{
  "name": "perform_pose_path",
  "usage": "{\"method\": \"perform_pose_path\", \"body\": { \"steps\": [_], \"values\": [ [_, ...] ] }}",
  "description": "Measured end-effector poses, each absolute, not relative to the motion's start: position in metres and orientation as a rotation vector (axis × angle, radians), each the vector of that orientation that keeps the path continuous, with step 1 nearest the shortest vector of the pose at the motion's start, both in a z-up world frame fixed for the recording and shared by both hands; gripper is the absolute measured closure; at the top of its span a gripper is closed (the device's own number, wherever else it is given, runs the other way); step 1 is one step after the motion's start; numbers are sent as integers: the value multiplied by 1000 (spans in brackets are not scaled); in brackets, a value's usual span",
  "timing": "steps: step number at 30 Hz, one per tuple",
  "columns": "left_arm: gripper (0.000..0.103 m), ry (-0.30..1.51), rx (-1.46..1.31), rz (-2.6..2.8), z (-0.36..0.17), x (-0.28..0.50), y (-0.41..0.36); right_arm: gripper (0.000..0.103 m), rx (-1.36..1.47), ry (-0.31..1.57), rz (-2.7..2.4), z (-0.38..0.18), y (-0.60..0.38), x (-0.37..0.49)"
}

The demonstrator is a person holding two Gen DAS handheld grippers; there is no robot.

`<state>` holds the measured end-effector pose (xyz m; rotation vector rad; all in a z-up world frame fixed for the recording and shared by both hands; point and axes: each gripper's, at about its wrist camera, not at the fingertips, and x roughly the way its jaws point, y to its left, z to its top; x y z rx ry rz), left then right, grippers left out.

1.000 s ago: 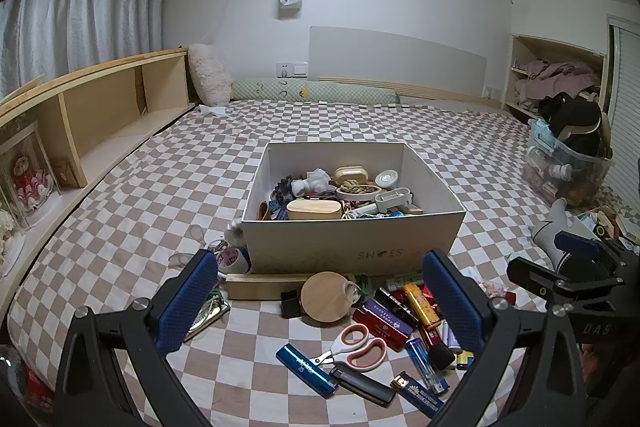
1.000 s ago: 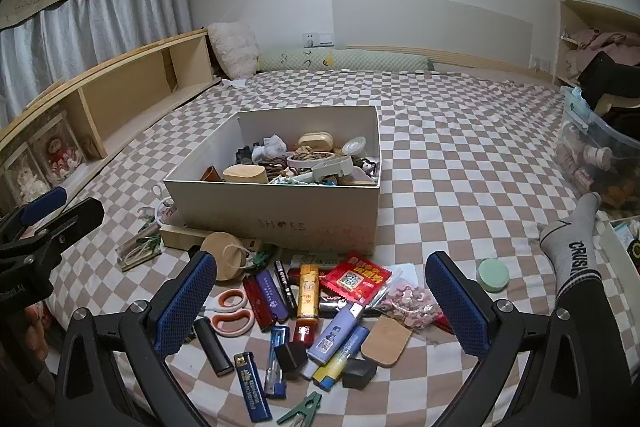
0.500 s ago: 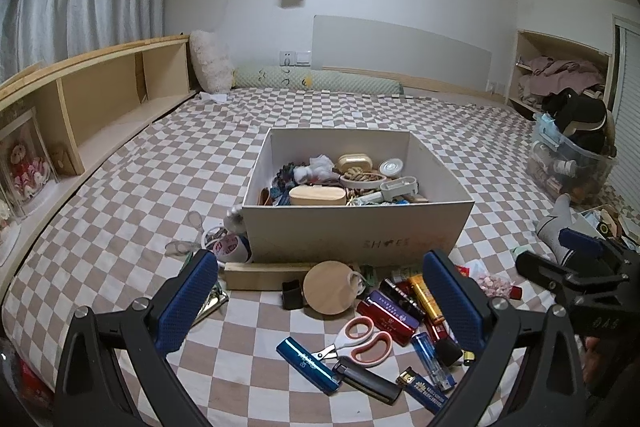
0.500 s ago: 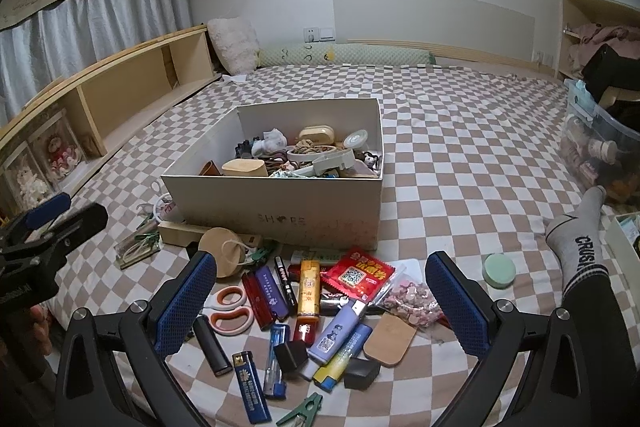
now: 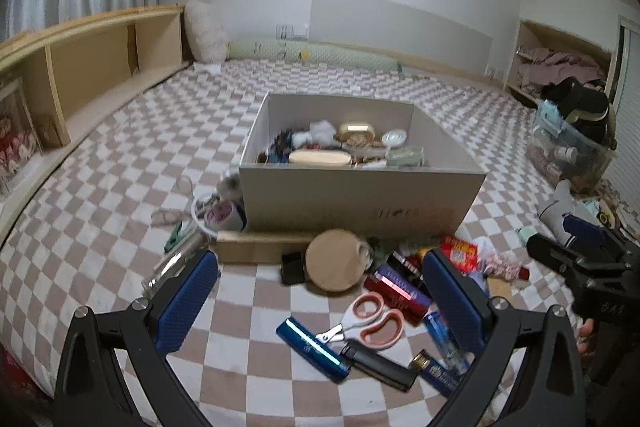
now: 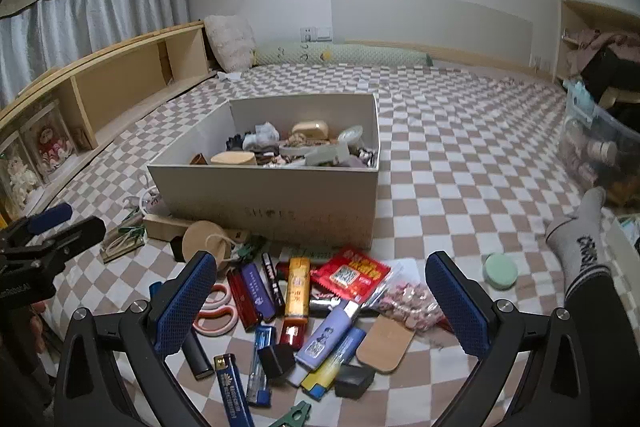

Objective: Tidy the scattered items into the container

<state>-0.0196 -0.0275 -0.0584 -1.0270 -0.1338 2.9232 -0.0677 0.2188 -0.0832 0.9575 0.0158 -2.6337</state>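
An open grey cardboard box (image 5: 360, 195) sits in the middle of a bed covered in a brown and white checked sheet (image 5: 120, 163), already part full of small household things. Loose items lie scattered on the sheet just in front of it: orange-handled scissors (image 5: 370, 319), a round wooden disc (image 5: 335, 265), a red packet (image 6: 351, 273), lighters and tubes. The left gripper (image 5: 332, 301) hangs above this clutter with its blue textured fingers (image 5: 188, 301) spread wide, holding nothing. The right gripper (image 6: 320, 303) is likewise wide open and empty over the pile. A wooden shelf (image 6: 120, 83) and pale curtains (image 6: 88, 19) line one side, beneath white walls
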Motion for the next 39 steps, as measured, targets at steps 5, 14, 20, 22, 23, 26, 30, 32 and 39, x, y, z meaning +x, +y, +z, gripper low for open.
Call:
{"method": "perform_pose_path", "body": {
  "steps": [5, 14, 20, 22, 23, 26, 30, 32, 39],
  "values": [
    [0, -103, -1109, 2803, -78, -21, -29, 0, 1022, 4, -2609, -96, 218, -72],
    [0, 102, -1164, 2678, -105, -25, -32, 0, 1105, 32, -2535, -114, 216, -70],
    [2, 258, -1210, 2532, -126, -32, -32, 0, 1189, 36, -2467, -127, 221, -71],
    [2, 292, -1216, 2484, -132, -34, -31, 0, 1214, 40, -2448, -130, 225, -71],
    [2, 312, -1220, 2466, -135, -35, -30, 0, 1227, 49, -2438, -131, 227, -71],
    [2, 366, -1220, 2411, -142, -38, -28, 0, 1265, 81, -2380, -134, 233, -68],
    [5, 414, -1210, 2349, -152, -44, -26, 0, 1304, 161, -2278, -136, 240, -63],
    [12, 430, -1216, 2328, -157, -47, -25, 0, 1325, 182, -2246, -137, 242, -64],
    [16, 429, -1241, 2261, -174, -52, -23, 0, 1347, 352, -2075, -139, 238, -66]
  ]
}}
